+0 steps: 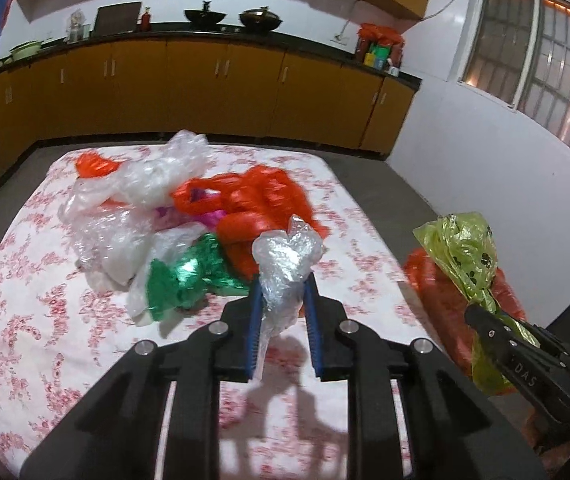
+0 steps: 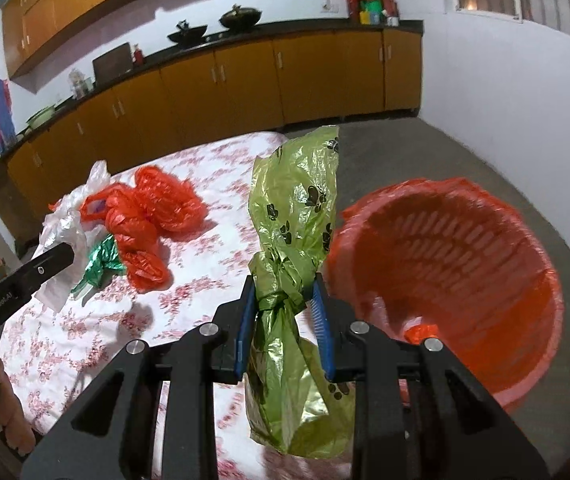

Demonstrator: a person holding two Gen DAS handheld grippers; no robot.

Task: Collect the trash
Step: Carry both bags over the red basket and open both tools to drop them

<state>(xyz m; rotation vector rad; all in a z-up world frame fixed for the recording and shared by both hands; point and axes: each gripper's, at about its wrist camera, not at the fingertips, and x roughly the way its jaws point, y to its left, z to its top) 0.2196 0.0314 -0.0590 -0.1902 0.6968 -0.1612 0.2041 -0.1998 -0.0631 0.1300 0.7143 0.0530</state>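
Crinkled clear plastic wrap (image 1: 285, 268) was pinched between the blue pads of the left gripper (image 1: 284, 304), held above the near part of the floral pink-and-white tablecloth (image 1: 45, 320). Behind it, toward the middle of the cloth, lay a heap of orange plastic bags (image 1: 261, 200), a shiny green foil wrapper (image 1: 185, 272) and more clear film (image 1: 157, 176). The right gripper (image 2: 285, 312) had its jaws narrowed on a knotted olive-green paw-print bag (image 2: 297, 216), off the cloth's right edge, just beside the orange-lined round bin (image 2: 465, 248).
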